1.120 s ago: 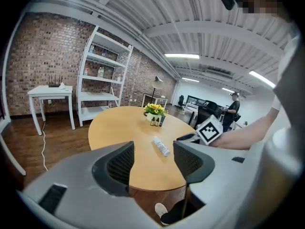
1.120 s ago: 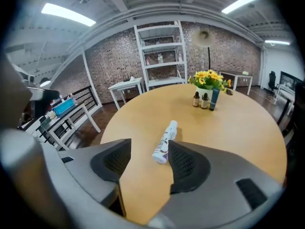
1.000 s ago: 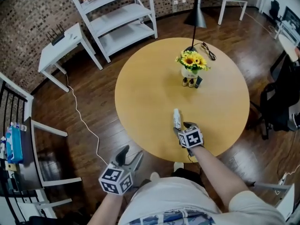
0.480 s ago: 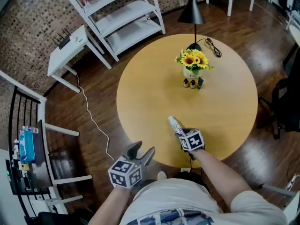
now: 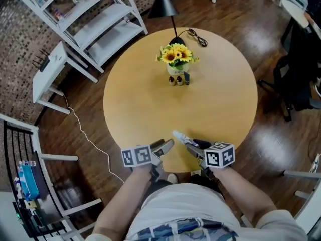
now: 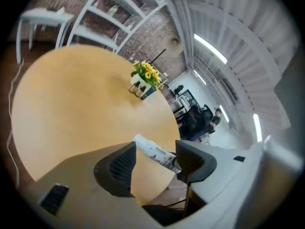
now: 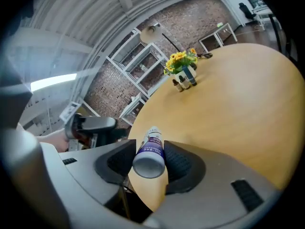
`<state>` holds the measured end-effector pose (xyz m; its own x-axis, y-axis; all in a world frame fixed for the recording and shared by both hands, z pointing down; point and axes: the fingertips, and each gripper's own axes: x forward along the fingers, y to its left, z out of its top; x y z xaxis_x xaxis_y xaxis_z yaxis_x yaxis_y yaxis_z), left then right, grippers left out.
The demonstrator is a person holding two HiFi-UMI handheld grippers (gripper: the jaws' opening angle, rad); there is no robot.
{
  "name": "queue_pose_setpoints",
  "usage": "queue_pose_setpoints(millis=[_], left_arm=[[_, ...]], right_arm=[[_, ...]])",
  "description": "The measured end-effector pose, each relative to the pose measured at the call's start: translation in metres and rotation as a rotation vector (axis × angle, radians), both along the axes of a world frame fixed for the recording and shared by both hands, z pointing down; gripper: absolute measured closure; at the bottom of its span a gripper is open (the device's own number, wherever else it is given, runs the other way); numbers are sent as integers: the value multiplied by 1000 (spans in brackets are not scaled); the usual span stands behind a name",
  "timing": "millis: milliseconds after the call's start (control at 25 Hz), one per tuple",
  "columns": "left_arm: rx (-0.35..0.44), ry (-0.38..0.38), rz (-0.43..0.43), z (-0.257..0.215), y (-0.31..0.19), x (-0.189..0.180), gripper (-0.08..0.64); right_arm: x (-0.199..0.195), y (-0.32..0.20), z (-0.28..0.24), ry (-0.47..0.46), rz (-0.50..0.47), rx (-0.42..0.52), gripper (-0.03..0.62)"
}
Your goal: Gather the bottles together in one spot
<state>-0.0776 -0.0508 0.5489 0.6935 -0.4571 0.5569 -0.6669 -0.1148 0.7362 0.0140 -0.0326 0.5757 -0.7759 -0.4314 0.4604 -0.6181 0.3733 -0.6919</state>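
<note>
Right claw (image 7: pixel 148 162) has just been closing; its pads clamp a white bottle (image 7: pixel 151 151), tilted above the bench (image 5: pixel 145 104) near its edge. Left claw (image 6: pixel 155 162) has just been opening and stands wide; the bottle's far end shows between its pads, unpressed. Vase (image 5: pixel 177 68) holds sunflowers (image 5: pixel 177 55). Small bottles (image 5: pixel 179 79) stand at the vase's foot, well apart from the claws. Forearms (image 5: pixel 131 190) reach in from the bench's near side, with the claws angled toward each other.

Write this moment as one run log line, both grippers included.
right gripper: jaws just closed on white bottle | left gripper: jaws just opened, empty, near its cap | small bottles: beside vase
</note>
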Motion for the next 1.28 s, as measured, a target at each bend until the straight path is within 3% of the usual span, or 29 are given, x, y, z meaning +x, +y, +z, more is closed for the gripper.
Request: queue_pose_setpoints(millis=[80, 200, 280, 400, 520, 680, 880, 1000, 1120, 1280], left_arm=[[-92, 168, -32, 7, -4, 15, 295], [-143, 344, -28, -1, -11, 32, 295], [-158, 410, -23, -10, -13, 32, 298], [-151, 433, 42, -25, -9, 26, 373], [-112, 411, 146, -39, 3, 25, 400], [27, 364, 317, -67, 14, 33, 416], [258, 294, 514, -99, 31, 65, 431], [436, 179, 606, -112, 28, 89, 434], [603, 6, 647, -114, 5, 114, 436], [702, -142, 581, -104, -50, 147, 436]], right_arm=[[4, 7, -24, -23, 23, 57, 389], [-2, 21, -62, 6, 23, 193, 389], [-14, 35, -79, 56, 11, 287, 388], [-27, 53, -90, 158, 6, 392, 389], [-35, 72, -88, 262, 3, 451, 388], [-44, 87, -81, 439, -4, 513, 387], [-30, 90, -74, 545, 70, 531, 381], [-12, 82, -72, 547, 101, 518, 379], [20, 69, -70, 544, 111, 490, 356], [74, 45, -73, 526, 127, 475, 356]])
